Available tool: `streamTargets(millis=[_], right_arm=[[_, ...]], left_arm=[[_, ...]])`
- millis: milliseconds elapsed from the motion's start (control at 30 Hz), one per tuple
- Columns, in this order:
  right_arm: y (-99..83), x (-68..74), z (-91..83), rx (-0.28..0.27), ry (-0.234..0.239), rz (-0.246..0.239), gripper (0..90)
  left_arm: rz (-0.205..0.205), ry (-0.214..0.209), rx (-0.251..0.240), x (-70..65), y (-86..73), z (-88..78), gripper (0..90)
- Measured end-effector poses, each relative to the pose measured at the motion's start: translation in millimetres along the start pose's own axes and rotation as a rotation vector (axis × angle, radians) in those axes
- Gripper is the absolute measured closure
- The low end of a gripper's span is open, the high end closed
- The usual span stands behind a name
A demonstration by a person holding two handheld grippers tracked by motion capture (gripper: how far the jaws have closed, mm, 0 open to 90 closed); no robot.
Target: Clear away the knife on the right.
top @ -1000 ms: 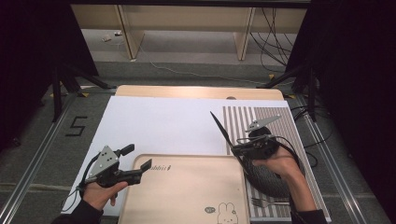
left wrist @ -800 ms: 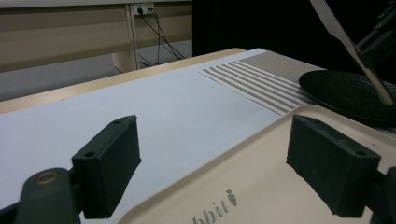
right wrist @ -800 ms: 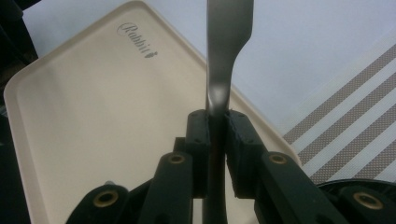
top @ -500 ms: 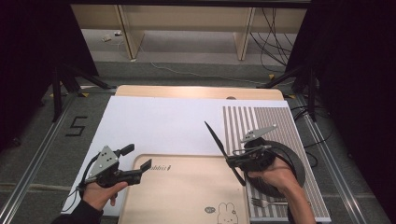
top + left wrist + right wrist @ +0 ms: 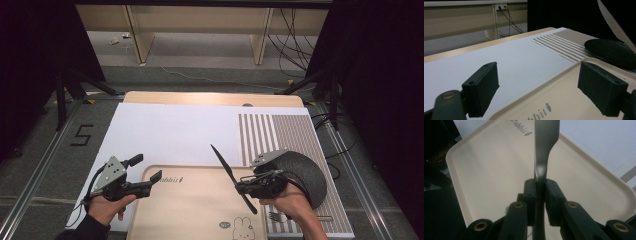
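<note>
My right gripper is shut on the handle of a table knife, held slanted over the right part of a beige tray with a rabbit print. In the right gripper view the pads pinch the knife above the tray. At the tray's left rim my left gripper stands open with nothing between its jaws. The left gripper view has that gripper straddling the tray's corner, and the knife blade at far right.
A black round plate lies on a striped placemat to the right of the tray, and a fork lies on the mat near its front edge. A white sheet covers the wooden table beyond the tray.
My right hand has carried the knife leftwards and nearer the person, from over the plate to over the tray's right part. The left hand has kept still.
</note>
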State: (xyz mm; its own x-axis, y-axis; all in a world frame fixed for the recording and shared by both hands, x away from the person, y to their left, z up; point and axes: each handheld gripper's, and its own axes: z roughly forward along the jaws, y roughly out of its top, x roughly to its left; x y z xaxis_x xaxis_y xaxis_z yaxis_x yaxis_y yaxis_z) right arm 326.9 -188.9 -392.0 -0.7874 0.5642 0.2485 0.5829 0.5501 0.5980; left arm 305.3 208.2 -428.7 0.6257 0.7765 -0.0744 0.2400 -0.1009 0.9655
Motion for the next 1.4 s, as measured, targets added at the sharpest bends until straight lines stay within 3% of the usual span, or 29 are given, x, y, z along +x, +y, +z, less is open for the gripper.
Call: streamTargets(millis=[633, 1133, 1400], right_arm=[[-14.7, 19.0, 17.0, 0.086, 0.008, 0.013, 80.6], [-22.3, 29.9, 21.8, 0.139, -0.011, 0.005, 80.6], [-25.0, 33.0, 28.8, 0.205, -0.039, -0.018, 80.6]], left_arm=[[0.004, -0.003, -0.012, -0.1, 0.3, -1.6, 16.2], [0.007, -0.005, -0.016, -0.8, 0.6, -2.3, 16.2], [0.011, -0.005, -0.014, -1.0, 0.5, -2.3, 16.2]])
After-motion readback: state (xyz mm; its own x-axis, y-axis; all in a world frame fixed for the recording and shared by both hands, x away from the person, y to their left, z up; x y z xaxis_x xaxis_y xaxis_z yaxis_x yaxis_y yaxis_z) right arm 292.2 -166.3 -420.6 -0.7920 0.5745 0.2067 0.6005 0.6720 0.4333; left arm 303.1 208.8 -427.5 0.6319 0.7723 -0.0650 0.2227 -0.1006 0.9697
